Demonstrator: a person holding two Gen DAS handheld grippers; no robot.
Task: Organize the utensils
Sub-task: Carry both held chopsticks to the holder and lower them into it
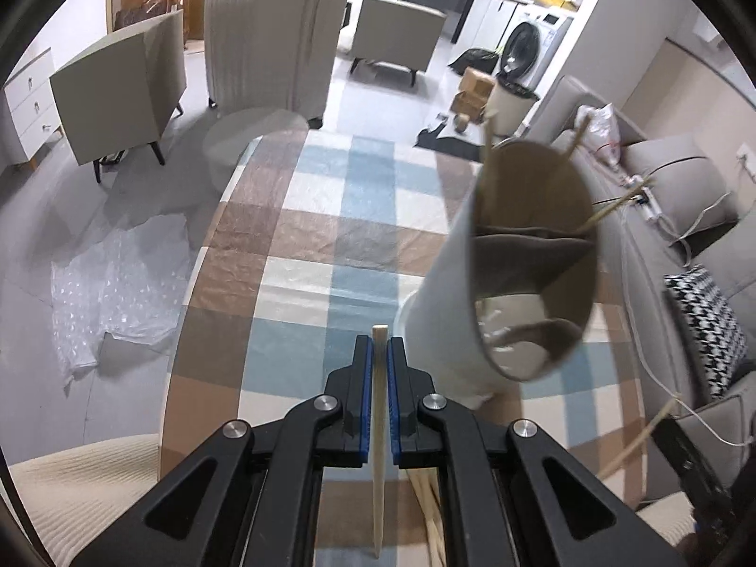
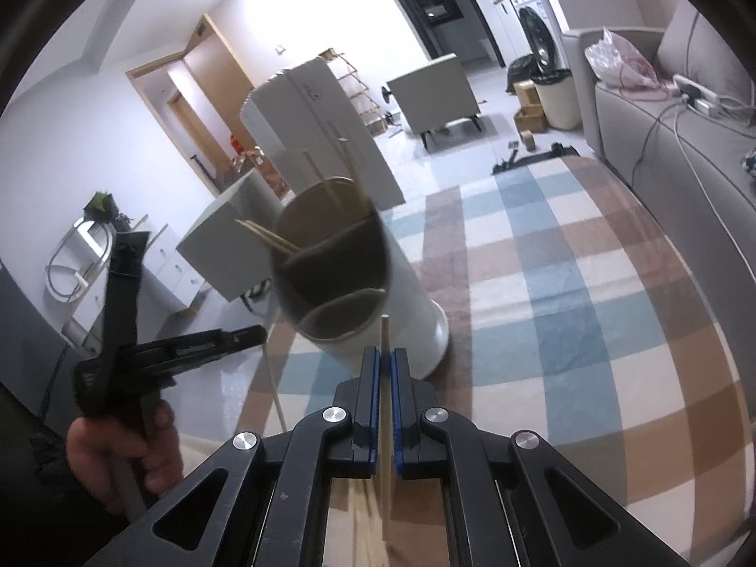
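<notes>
Right now the left gripper [image 1: 378, 354] is clenched on a single wooden chopstick [image 1: 379, 425], which runs lengthwise between the blue pads, its blunt end poking just past the fingertips and its thin end trailing back under the gripper. More pale chopsticks [image 1: 432, 510] lie beneath that gripper on the tabletop [image 1: 307, 245], which wears a brown, blue and white checked cloth. Just beside the left gripper, to its right in that view, stands the white cylindrical utensil holder [image 1: 449, 312].

The right gripper [image 2: 385, 368] is likewise clamped on a chopstick of its own [image 2: 385, 401], whose upper tip reaches up to the holder [image 2: 406, 302] just ahead of it. In the right wrist view the left gripper [image 2: 255, 333] shows to the left of the holder, gripped by a hand [image 2: 123, 449], with its chopstick hanging below it.

Inside, the holder is split by dark partitions into compartments. Several chopsticks [image 1: 486, 160] lean out of the far compartment, tips above the rim; the near compartment's contents cannot be made out.
</notes>
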